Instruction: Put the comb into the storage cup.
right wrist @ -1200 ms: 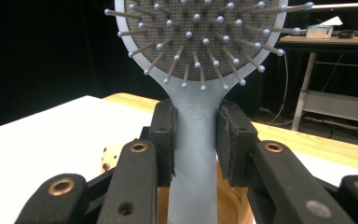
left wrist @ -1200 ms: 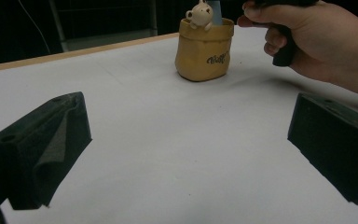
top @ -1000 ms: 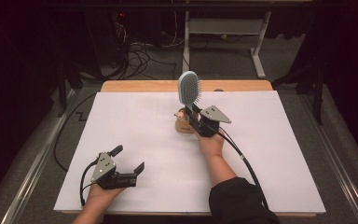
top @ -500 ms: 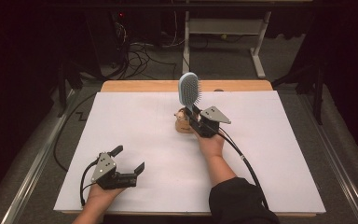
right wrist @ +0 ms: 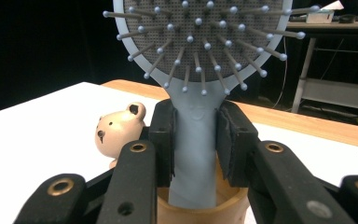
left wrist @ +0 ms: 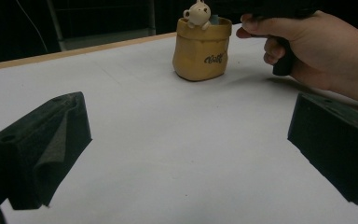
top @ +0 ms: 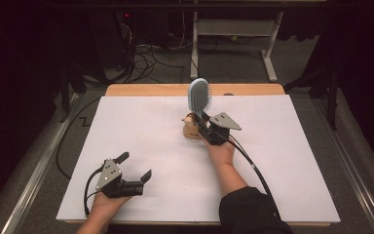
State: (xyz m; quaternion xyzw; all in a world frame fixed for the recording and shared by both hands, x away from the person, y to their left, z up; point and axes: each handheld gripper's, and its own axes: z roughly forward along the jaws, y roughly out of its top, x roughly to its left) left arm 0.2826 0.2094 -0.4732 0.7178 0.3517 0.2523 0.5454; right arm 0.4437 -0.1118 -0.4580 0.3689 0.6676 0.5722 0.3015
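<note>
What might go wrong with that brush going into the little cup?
The cup is small and light-looking, and the brush stands tall in it, its handle clamped by the right gripper; letting go might tip both over. The bear on the rim sits close to the fingers and could get knocked.

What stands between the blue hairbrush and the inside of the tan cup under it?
Nothing visible. The hairbrush, held by the right hand-held gripper, already has its handle end inside the cup; the small bear sits at the rim, beside it.
</note>
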